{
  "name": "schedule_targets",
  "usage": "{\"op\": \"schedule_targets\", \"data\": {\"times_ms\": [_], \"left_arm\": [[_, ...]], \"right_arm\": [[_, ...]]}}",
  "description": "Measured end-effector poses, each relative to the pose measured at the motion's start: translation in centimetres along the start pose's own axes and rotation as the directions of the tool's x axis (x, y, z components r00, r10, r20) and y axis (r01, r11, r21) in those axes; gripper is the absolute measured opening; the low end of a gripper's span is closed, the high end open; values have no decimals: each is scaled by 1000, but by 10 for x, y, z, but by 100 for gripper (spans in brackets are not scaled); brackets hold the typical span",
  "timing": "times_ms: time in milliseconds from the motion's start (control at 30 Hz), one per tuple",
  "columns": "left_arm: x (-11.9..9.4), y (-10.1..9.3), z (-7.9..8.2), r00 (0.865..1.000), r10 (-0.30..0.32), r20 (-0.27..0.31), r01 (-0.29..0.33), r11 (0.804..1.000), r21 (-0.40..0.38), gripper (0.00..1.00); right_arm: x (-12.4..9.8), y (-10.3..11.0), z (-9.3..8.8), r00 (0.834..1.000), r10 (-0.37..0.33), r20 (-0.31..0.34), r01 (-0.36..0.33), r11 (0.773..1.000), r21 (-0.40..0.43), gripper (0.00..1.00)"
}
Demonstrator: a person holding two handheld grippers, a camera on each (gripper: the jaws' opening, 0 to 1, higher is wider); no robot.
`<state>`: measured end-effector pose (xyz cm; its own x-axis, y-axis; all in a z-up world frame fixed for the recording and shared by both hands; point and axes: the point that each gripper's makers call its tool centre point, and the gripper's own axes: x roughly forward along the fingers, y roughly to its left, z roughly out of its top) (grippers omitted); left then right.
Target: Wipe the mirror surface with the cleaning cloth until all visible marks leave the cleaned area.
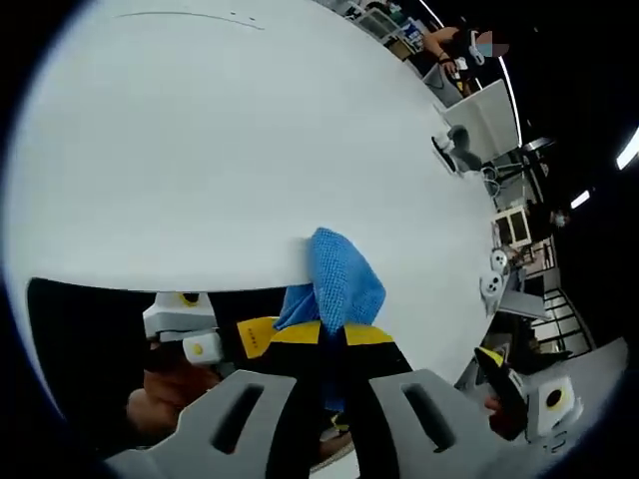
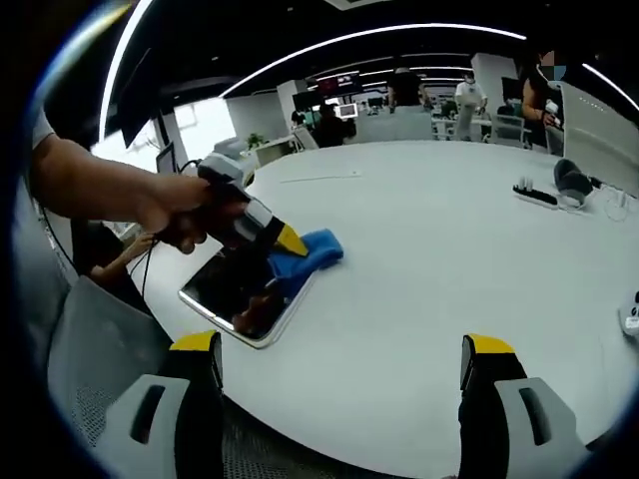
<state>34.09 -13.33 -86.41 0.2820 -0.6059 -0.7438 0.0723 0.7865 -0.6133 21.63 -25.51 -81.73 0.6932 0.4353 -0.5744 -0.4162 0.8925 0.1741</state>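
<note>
A rectangular mirror (image 2: 240,299) lies flat near the white table's (image 2: 419,259) left edge, dark with reflections. A hand (image 2: 165,210) holds my left gripper (image 2: 285,244) over the mirror's far end, shut on a blue cleaning cloth (image 2: 318,249) that rests partly on the mirror and partly on the table. In the left gripper view the cloth (image 1: 341,279) bunches between the yellow-tipped jaws of the left gripper (image 1: 321,339), and the mirror (image 1: 90,339) shows that gripper's reflection. My right gripper (image 2: 341,351) hangs open over the table's near edge, holding nothing.
Headphones (image 2: 571,180) and a small black stand (image 2: 534,195) sit at the table's far right. A grey chair (image 2: 90,349) stands by the mirror's corner. People are in the background. Small white items (image 1: 493,271) lie near the table's rim.
</note>
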Motion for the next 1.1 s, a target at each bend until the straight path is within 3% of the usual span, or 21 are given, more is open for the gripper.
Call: {"op": "schedule_targets", "data": {"times_ms": [200, 567, 1100], "left_arm": [[2, 0, 7, 1000, 13, 11, -12, 999, -45, 3], [3, -4, 9, 999, 32, 22, -33, 999, 20, 3], [-9, 14, 14, 996, 67, 55, -70, 997, 41, 3]], "right_arm": [[-2, -5, -2, 1000, -25, -6, 25, 1000, 18, 99], [-3, -6, 5, 999, -27, 35, 26, 999, 38, 99], [-4, -6, 6, 999, -28, 43, 26, 999, 38, 99]]}}
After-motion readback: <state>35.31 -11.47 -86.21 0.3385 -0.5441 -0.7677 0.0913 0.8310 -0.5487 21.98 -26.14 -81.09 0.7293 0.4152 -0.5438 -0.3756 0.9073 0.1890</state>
